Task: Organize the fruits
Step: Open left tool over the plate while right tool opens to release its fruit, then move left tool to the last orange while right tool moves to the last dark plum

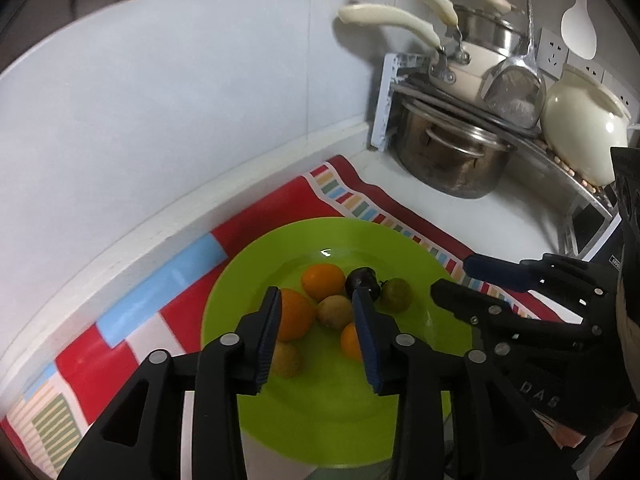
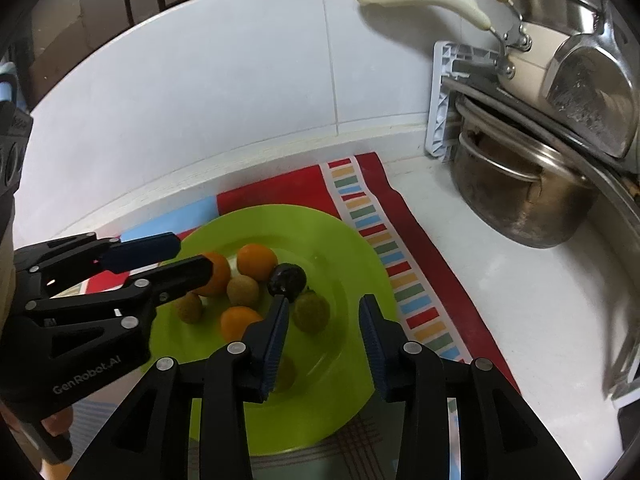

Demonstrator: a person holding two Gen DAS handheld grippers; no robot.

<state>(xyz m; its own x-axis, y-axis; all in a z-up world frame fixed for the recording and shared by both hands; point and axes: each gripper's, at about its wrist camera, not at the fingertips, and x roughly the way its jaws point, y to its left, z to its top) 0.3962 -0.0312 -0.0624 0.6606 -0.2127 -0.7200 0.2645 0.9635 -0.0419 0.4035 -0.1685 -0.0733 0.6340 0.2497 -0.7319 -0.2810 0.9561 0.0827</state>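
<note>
Both tools hang over the green plate (image 1: 344, 432) with their jaws parted and nothing between the pads. From the left wrist view, the left tool (image 1: 318, 332) hovers above the plate's near half, its blue pads framing the middle of the fruit pile without touching any piece. The right tool (image 2: 324, 336) hovers over the plate's right side, empty as well; in the left wrist view it reaches in from the right edge of the plate, released (image 1: 454, 280).

All the fruit sits on the plate, gathered toward its centre. Three oranges lie there: a large orange (image 1: 294, 314) at the left of the pile, a second orange (image 1: 323, 280) toward the plate's far side, and a third orange (image 2: 239, 322) nearer the front. A dark plum (image 2: 287, 278) rests right of the far orange, with a greenish fruit (image 2: 311, 312) just beside it. A brownish round fruit (image 2: 243, 290) sits in the middle of the group, and another brownish fruit (image 2: 189, 307) lies at the pile's left front.

The plate rests on a red patterned cloth (image 2: 280, 188) spread over the white table (image 2: 500, 280). Well beyond the plate's far right, a steel pot (image 2: 520, 200) stands on the table under stacked pans.
</note>
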